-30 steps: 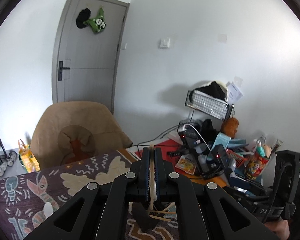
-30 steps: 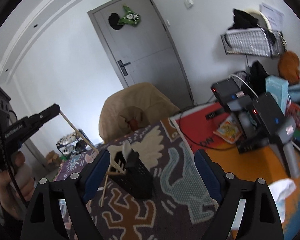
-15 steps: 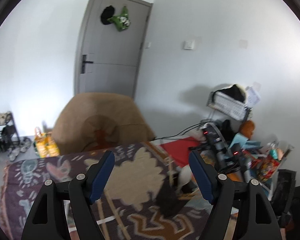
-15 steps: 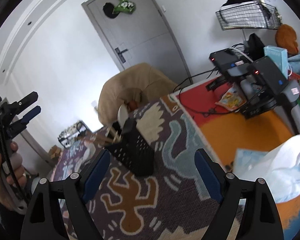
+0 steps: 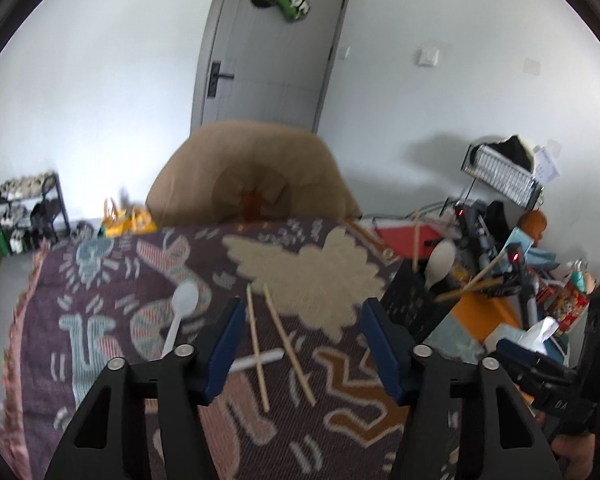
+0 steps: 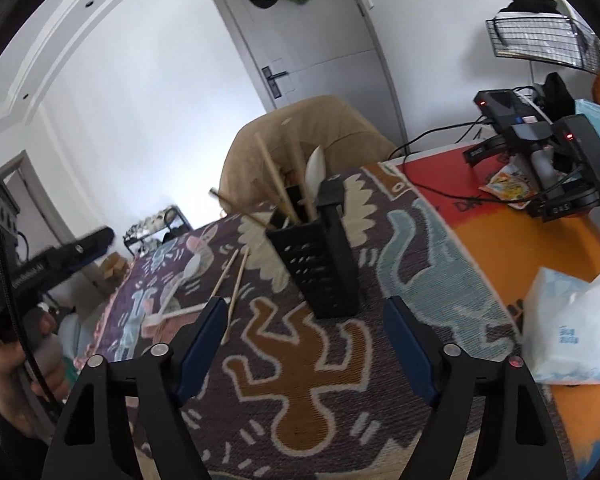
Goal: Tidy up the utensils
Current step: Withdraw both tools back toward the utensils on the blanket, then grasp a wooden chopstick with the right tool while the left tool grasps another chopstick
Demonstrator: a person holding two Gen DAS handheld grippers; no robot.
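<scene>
Nearest our left wrist camera, the left gripper (image 5: 303,344) stands with its jaws spread wide and nothing between them, hovering over the patterned cloth (image 5: 100,312). Between those jaws, at about twelve o'clock, lie two loose chopsticks (image 5: 278,340), side by side and slightly splayed, one crossing a white stick (image 5: 256,359) that rests flat on the cloth. At ten o'clock a white spoon (image 5: 182,312) lies bowl away from us. Our right gripper (image 6: 302,350) is likewise spread and empty, facing the black holder (image 6: 320,264) at its twelve o'clock; the holder stands upright on the cloth and already carries several chopsticks and a pale spoon (image 6: 314,172), which lean out at loose angles. We judge the chopsticks to be light, stiff and thin, apt to roll or pivot if pinched near an end, so we would take one near its middle, across its width, pressing lightly into the soft cloth to get under it. The spoon looks like light plastic and smooth; its straight handle is the better hold than the bowl. Beyond the table sit a tan chair (image 5: 256,176) at twelve o'clock and a grey door (image 5: 268,56) behind it.
</scene>
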